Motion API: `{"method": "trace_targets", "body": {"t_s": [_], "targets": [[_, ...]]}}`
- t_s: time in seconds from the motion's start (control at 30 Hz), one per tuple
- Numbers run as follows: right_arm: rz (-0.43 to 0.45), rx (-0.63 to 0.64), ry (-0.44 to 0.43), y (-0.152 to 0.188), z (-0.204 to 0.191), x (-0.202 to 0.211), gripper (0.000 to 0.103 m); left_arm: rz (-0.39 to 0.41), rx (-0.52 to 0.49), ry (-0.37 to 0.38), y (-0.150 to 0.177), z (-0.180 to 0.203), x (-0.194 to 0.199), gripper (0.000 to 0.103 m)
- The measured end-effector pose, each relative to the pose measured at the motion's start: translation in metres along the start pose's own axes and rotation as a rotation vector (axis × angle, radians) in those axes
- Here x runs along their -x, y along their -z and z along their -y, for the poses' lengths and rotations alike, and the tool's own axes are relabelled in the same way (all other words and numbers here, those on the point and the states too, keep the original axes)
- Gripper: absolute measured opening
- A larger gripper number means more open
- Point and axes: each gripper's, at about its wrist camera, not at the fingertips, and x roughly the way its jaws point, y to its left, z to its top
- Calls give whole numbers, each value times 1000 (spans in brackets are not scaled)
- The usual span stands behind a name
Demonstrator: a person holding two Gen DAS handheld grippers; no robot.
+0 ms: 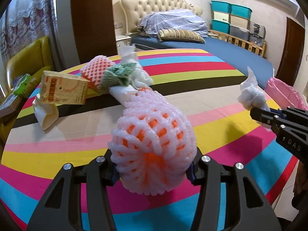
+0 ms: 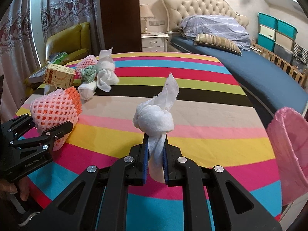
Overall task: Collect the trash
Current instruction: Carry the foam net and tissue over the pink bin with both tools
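My left gripper (image 1: 154,170) is shut on a pink and orange foam fruit net (image 1: 154,140) and holds it above the striped round table (image 1: 221,119). It also shows in the right wrist view (image 2: 55,111). My right gripper (image 2: 155,159) is shut on a knotted white tissue (image 2: 154,119), seen at the right in the left wrist view (image 1: 252,94). A pink-lined bin (image 2: 288,144) stands at the table's right edge. More trash lies at the far left: a yellow carton (image 1: 63,90), a second foam net (image 1: 96,71), a green cloth (image 1: 119,73), white tissues (image 2: 105,73).
A bed with a blue sheet (image 2: 259,73) lies behind the table. A yellow-green armchair (image 2: 67,42) stands at the far left by the curtains. Teal storage boxes (image 1: 231,17) are stacked at the back right.
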Motion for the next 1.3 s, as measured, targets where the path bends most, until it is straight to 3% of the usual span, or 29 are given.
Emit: {"method": "trace_targets", "body": {"t_s": [0.27,0.57,1.0,1.3], "targets": [[29,-43,41,12,34,25,13,-1,-102,78,-12,39,-2,51],[86,-141,141,21,97,64,13,-6,-238,238,-29,109,-3,51],[83,-274,332,45,209,93,13,46,-406,455,-80,244,-10,52],[75,-338,404,58,276,98,13,54,-493,526,-106,340,-41,55]]}}
